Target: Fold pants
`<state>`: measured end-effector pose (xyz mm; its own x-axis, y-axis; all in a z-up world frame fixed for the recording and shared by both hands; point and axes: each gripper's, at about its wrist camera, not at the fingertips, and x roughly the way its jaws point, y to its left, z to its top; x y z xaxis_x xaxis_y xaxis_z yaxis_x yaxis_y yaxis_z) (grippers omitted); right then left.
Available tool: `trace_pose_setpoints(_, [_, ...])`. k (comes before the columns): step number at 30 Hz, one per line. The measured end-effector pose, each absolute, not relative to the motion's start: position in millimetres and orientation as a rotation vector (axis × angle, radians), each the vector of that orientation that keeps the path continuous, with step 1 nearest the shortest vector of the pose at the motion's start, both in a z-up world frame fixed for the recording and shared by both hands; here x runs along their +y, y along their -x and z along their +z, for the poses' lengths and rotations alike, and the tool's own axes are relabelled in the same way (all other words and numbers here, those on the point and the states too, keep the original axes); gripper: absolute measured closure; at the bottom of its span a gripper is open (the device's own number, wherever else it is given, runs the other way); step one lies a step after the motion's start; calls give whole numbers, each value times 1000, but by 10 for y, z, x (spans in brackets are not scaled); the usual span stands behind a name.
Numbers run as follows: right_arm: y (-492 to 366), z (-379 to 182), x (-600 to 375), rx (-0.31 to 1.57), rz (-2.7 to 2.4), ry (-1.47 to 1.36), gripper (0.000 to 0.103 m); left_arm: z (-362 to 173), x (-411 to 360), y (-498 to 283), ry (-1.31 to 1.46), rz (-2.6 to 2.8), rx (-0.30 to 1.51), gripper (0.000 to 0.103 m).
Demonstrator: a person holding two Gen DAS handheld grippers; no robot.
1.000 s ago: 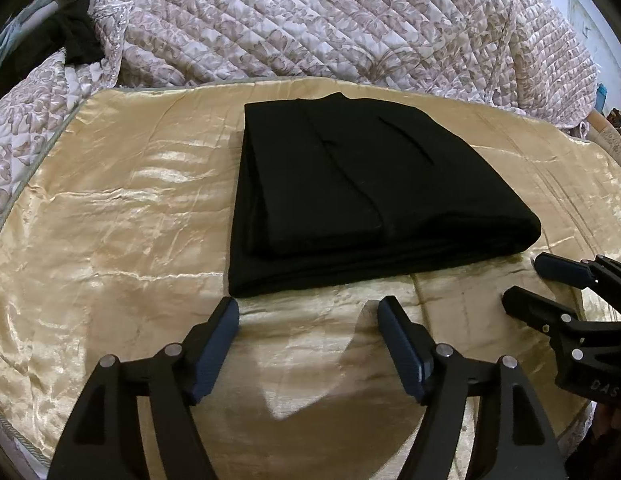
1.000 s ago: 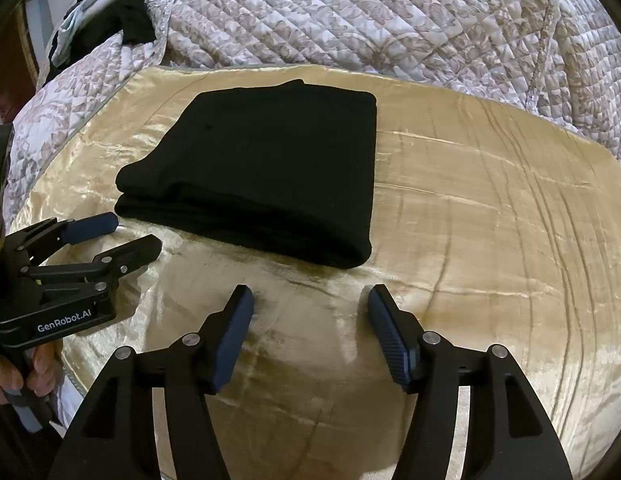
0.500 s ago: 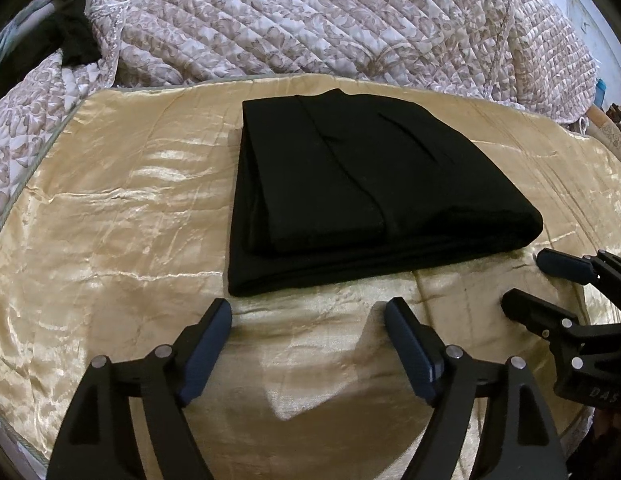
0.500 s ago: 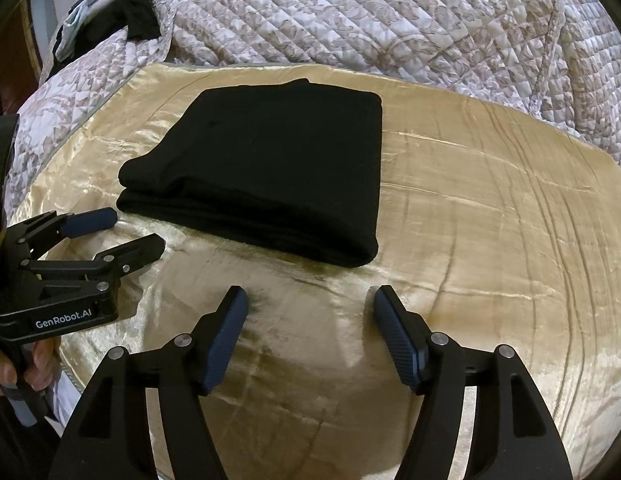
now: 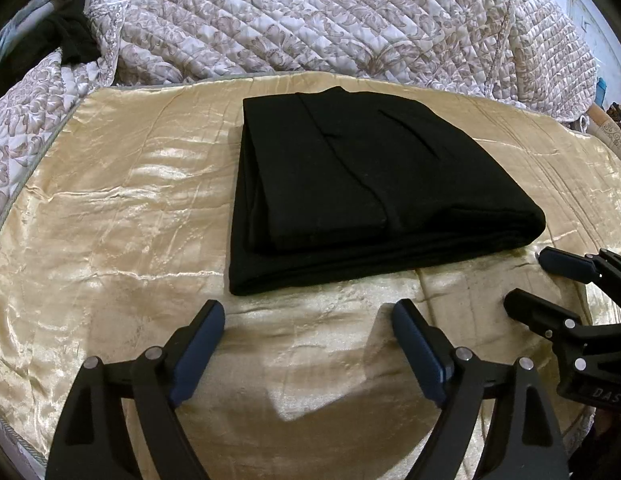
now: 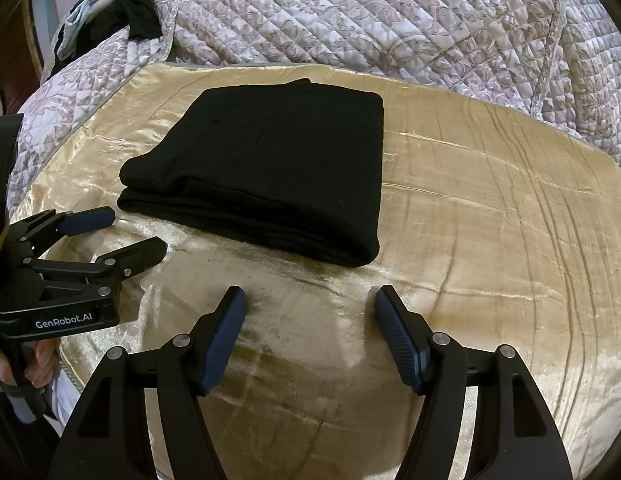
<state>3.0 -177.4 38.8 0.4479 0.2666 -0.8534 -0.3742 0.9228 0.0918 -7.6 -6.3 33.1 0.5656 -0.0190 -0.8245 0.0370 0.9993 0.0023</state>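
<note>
My left gripper (image 5: 308,328) hangs over the near edge of the gold bedcover (image 5: 110,208), its jaws wide apart and just lately spreading further, with only bare satin between them. The black pants (image 5: 362,184) lie beyond it, towards the middle of the bedcover, already stacked into a compact rectangle of several layers, the rounded fold facing me and the open edges at the left side. My right gripper (image 6: 310,312) hovers near the same near edge, just off the bundle's right corner, its jaws likewise released and just lately widening; the last change was slight, and nothing is between them. Neither gripper touches the cloth.

I judge the folding itself done and the step in hand to be letting go and drawing clear. Anything next would call only for a light tidy of the offset left edges, or none at all.

Writing: the left gripper's body reads "GenRobot.AI" in the right view; the right gripper's body shows "DAS" in the left view, the rest cut off
</note>
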Motion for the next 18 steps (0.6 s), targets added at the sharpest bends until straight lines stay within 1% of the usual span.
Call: trace_pose_setpoints(18, [-22,386,-1761,1032,395,118,35,329,-62,74,-20,-30,971,15])
